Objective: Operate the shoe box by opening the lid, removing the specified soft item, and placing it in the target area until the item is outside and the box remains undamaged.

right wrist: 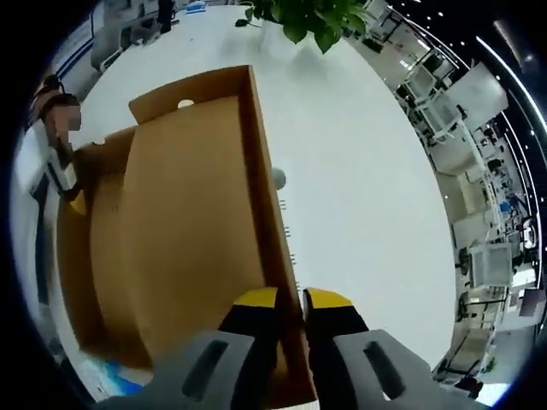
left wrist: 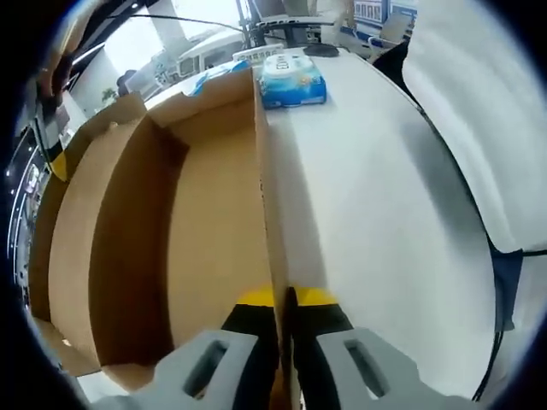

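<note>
The brown cardboard shoe box [left wrist: 205, 222] lies open on the white table [left wrist: 385, 213], and its inside looks bare. My left gripper [left wrist: 286, 301] is shut on the box's right-hand wall, the thin edge pinched between the yellow-tipped jaws. A blue and white soft pack [left wrist: 293, 81] rests on the table just past the box's far end. In the right gripper view, my right gripper [right wrist: 291, 299] is shut on the long wall of the box [right wrist: 188, 222]. The left gripper's yellow tip [right wrist: 75, 202] shows at the opposite wall. A blue patch of the pack [right wrist: 120, 377] peeks out at the near left corner.
A person in white [left wrist: 479, 111] stands close along the table's right side. A leafy plant [right wrist: 308, 21] stands on the table [right wrist: 367, 171] beyond the box. Desks and office gear surround the table.
</note>
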A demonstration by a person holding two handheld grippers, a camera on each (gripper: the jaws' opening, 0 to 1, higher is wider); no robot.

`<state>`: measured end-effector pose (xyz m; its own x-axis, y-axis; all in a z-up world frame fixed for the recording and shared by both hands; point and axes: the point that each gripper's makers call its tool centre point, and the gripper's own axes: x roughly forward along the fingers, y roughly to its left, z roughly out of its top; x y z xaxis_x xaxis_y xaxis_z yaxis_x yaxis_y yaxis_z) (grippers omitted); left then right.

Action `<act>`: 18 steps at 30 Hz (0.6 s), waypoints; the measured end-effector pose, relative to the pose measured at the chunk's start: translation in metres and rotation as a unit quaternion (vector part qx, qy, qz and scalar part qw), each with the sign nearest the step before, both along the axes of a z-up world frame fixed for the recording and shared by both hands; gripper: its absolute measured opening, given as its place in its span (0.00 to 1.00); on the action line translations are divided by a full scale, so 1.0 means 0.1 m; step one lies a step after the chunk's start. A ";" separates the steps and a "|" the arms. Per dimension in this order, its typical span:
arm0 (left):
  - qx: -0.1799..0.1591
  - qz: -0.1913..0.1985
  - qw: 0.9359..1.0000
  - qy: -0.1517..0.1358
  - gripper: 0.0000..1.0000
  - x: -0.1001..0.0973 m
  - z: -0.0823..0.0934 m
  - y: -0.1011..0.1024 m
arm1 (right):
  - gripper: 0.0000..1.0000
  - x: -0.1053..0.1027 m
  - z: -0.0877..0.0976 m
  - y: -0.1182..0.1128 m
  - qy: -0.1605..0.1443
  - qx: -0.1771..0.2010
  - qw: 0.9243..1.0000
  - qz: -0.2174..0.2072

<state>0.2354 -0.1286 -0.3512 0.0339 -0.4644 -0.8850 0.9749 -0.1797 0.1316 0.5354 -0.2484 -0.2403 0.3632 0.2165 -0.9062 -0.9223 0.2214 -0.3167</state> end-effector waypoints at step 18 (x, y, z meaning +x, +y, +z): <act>-0.011 0.014 1.000 0.002 0.02 0.01 -0.02 0.01 | 0.04 -0.28 0.51 0.06 -0.078 -0.034 0.996 0.016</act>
<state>0.2367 -0.1280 -0.3533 0.0432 -0.4827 -0.8747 0.9801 -0.1495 0.1309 0.5077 -0.2429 -0.1892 0.4944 0.1701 -0.8524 -0.8671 0.1659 -0.4698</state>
